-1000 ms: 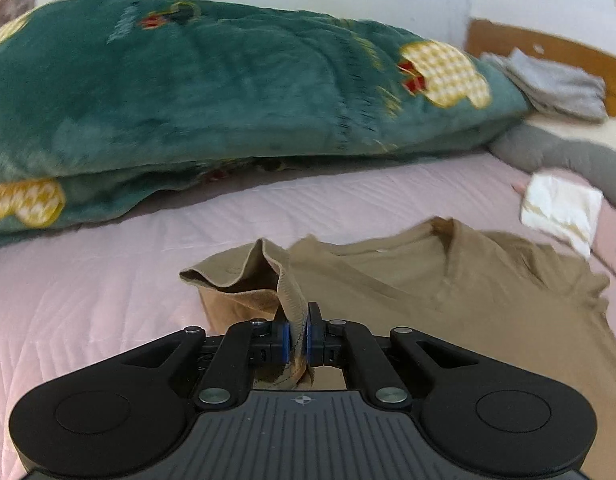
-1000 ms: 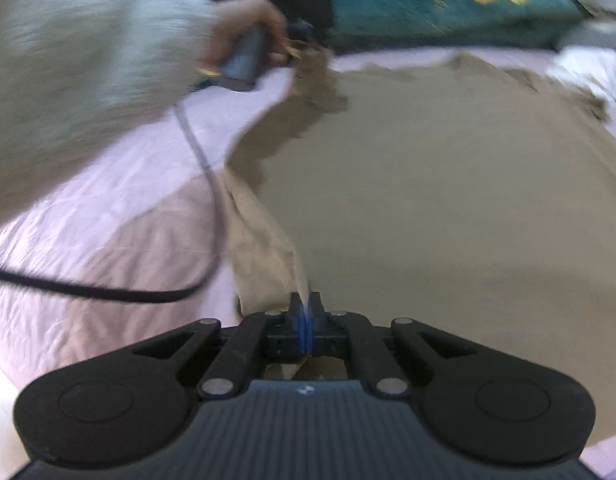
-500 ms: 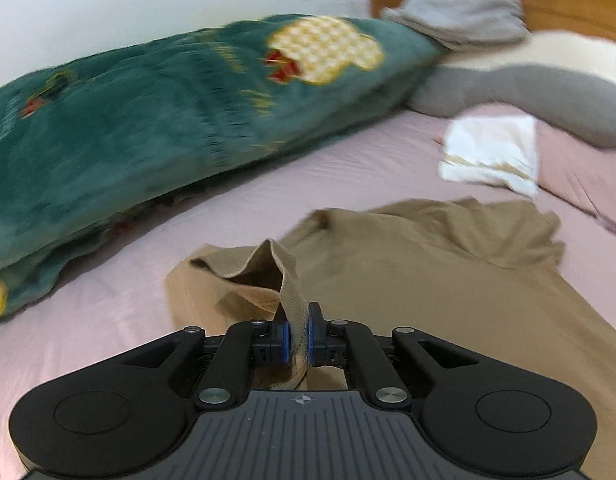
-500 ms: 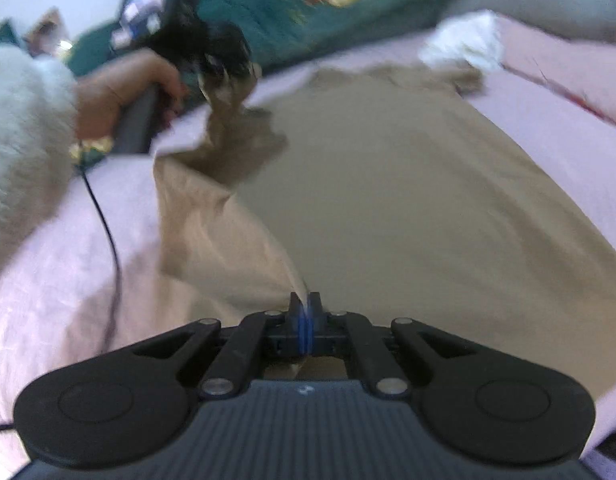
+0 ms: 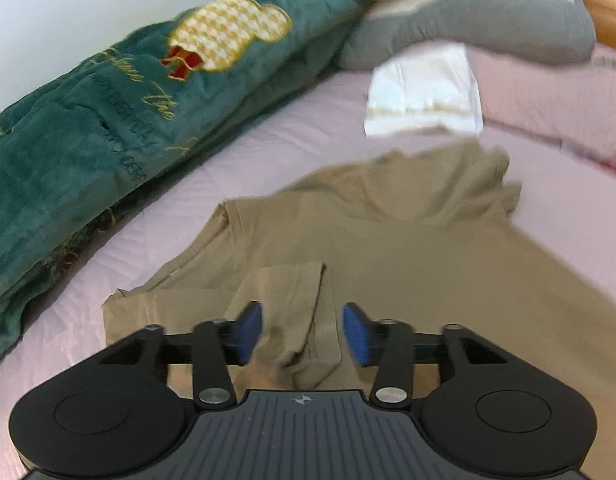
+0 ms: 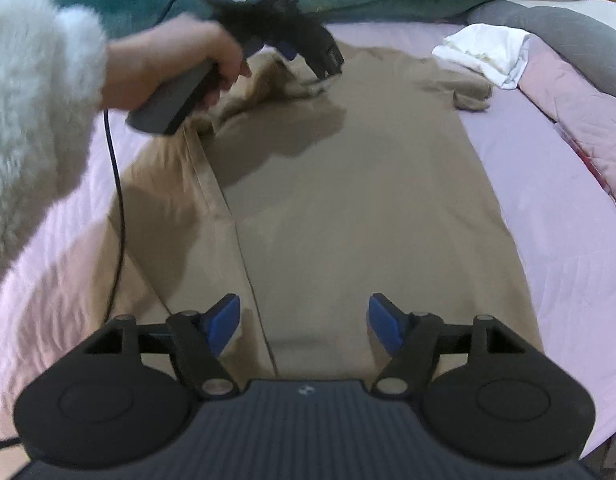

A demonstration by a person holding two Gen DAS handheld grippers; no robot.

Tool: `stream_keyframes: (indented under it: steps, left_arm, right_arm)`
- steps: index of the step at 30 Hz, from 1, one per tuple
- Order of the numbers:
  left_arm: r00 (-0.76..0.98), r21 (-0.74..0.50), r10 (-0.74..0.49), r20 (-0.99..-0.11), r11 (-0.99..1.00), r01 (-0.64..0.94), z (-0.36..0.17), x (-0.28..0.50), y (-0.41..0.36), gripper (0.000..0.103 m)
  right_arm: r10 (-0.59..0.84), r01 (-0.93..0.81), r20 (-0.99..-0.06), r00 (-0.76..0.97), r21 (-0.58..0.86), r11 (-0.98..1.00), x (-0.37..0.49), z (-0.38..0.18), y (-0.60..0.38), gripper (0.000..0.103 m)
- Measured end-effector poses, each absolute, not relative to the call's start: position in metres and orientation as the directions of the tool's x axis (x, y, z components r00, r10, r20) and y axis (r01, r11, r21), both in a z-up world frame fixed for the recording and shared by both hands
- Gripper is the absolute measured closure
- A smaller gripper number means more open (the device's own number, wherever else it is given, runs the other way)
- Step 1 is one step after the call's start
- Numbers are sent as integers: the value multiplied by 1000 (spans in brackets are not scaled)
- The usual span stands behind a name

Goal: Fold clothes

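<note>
Left wrist view
- Left gripper (image 5: 303,334): fingers spread wide, blue pads (image 5: 250,330) well apart, nothing held.
- Sleeve (image 5: 292,308): folded inward over the shirt's body, lying loose between the two pads, touching neither as far as can be told.
- Shirt (image 5: 408,248): tan, spread on the bed, collar end toward the pillows.
- Bed sheet (image 5: 268,140): pink, quilted, under the shirt.
- Blanket (image 5: 108,120): green, with a yellow checked patch and gold lettering, piled along the left by the wall.
- White cloth (image 5: 424,92): folded, beyond the collar, apart from the shirt.
- Pillow (image 5: 488,16): grey and cream, behind the white cloth.

Right wrist view
- Right gripper (image 6: 304,326): fingers wide apart, blue pads (image 6: 224,322) clear of each other, gripping nothing.
- Shirt (image 6: 368,184): lying lengthwise ahead, left side folded over with a straight edge running from near the left pad toward the shoulder; hem just below the fingers.
- Left gripper (image 6: 312,60): over the folded sleeve at the far left shoulder, held by the left hand (image 6: 176,64) in a fluffy white cuff (image 6: 36,92); opening blurred here.
- Cable (image 6: 116,208): black, trailing down from the left gripper's handle across shirt and sheet.
- White cloth (image 6: 484,52): near the right sleeve, on the pink sheet (image 6: 556,240).
</note>
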State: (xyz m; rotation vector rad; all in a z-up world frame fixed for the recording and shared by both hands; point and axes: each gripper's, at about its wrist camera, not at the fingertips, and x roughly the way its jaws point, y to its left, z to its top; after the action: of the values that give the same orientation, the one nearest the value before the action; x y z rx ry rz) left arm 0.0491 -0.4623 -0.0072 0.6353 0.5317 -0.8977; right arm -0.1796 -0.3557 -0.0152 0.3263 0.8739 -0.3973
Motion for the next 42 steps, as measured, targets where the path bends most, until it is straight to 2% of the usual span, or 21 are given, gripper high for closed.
stream_keyframes:
  steps: [5,7,10,14,17,22,26,28,31,34,35,37,38,39,40,41,42]
  left_arm:
    - [474,22,-649,-595,577,817,51,68,-411,42]
    - [485,-47,-630,-606,637,769,63,66,-375,35]
    - [504,-117,-582,-638,720,684,74,50,-316,33]
    - [492,-128,-530,-691,759,638,38,-11,-247,30]
    - [452,-155,-496,-741,782,604,0,-53,-215,30]
    - [393,-165,-427,-814,820,548,-50,-88,-203,30]
    - [331,-209,-424,-843,826,524,-70,-91,-202,29]
    - [311,-222,-436,-845,814,537,-77,-91,-206,16]
    - [293,-242,-454,-842,801,547,-83,-92,-214,3]
    - [308,-210,-445,-841,794,571,-86,-97,-221,2]
    - [316,-196,-441,-840,790,580,-86,-100,-224,2]
    - [331,-168,-433,-839,784,598,-87,-105,-229,2]
    - [340,-156,-431,-835,780,606,-86,-107,-230,3]
    - [354,-153,-441,-825,777,611,-83,-109,-226,9]
    - [367,-151,-451,-813,773,616,-81,-111,-222,25]
    - [377,-150,-462,-803,768,622,-78,-113,-218,35]
    - [372,-159,-474,-798,761,629,-76,-113,-215,56]
  right_arm:
    - [-195,471,-787,586,134,872,-176,-11,-366,27]
    - [-180,466,-772,609,166,869,-180,-5,-369,27]
    - [-162,478,-742,651,234,847,-179,7,-385,26]
    - [-159,467,-717,679,254,847,-137,27,-421,26]
    - [-89,447,-691,717,359,819,-91,39,-456,26]
    - [-82,446,-698,711,359,820,-12,43,-493,25]
    - [-83,481,-676,733,427,766,28,25,-527,24]
    - [-68,505,-703,708,436,745,48,8,-542,23]
    - [-67,524,-737,672,411,746,75,-18,-554,23]
    - [-60,517,-769,636,368,773,100,-40,-555,24]
    - [-51,507,-780,624,354,786,107,-47,-553,27]
    - [-63,479,-799,598,293,827,114,-57,-542,43]
    - [-98,457,-797,596,236,858,114,-60,-534,60]
    - [-123,435,-791,599,193,880,113,-60,-527,76]
    - [-148,413,-784,603,148,898,111,-60,-521,84]
    - [-172,391,-775,608,104,914,110,-59,-515,94]
    - [-167,378,-765,622,106,920,108,-57,-515,97]
